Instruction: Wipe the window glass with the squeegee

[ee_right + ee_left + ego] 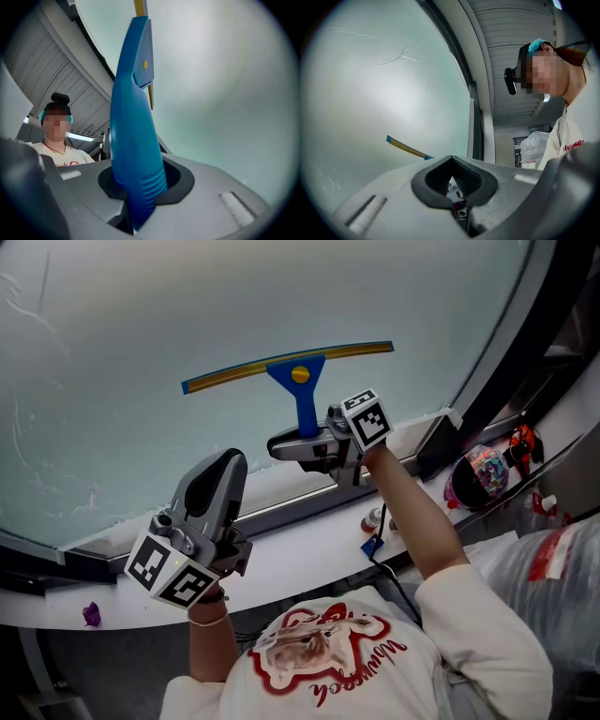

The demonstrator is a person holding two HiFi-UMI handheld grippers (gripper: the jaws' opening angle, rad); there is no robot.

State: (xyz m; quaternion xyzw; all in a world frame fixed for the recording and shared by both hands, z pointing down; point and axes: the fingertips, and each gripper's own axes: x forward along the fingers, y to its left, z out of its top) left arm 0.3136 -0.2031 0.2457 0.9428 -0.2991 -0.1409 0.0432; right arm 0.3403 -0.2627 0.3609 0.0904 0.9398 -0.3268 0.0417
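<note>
Inspector: Window glass (187,315), pale and broad, is recorded across the upper field. It is bounded by a dark frame (511,334) at the right and a white sill (300,554) below. Faint streaks are noted towards its left edge.

Reviewer: And the grippers?

Inspector: The left gripper (225,467) is held low over the sill, clear of the glass. Its jaws are seen drawn together with nothing between them. The right gripper (298,442) is raised towards the pane, and its jaws are clamped on the blue handle of the squeegee (302,395).

Reviewer: Where is the squeegee placed?

Inspector: It is set near the lower middle of the pane, handle down. The yellow-edged blade (281,365) lies crosswise, with its right end slightly higher. Contact with the glass appears to be made, though it cannot be confirmed along the full length.

Reviewer: What is required for the step in hand to be done well?

Inspector: A wiping pass is judged to be under way. Even pressure should be applied along the whole blade, so that neither end is lifted. The handle should be gripped firmly enough that it is not twisted in the jaws. The blade should be levelled, adjoining passes should be overlapped, and the stroke should be stopped short of the sill.
</note>
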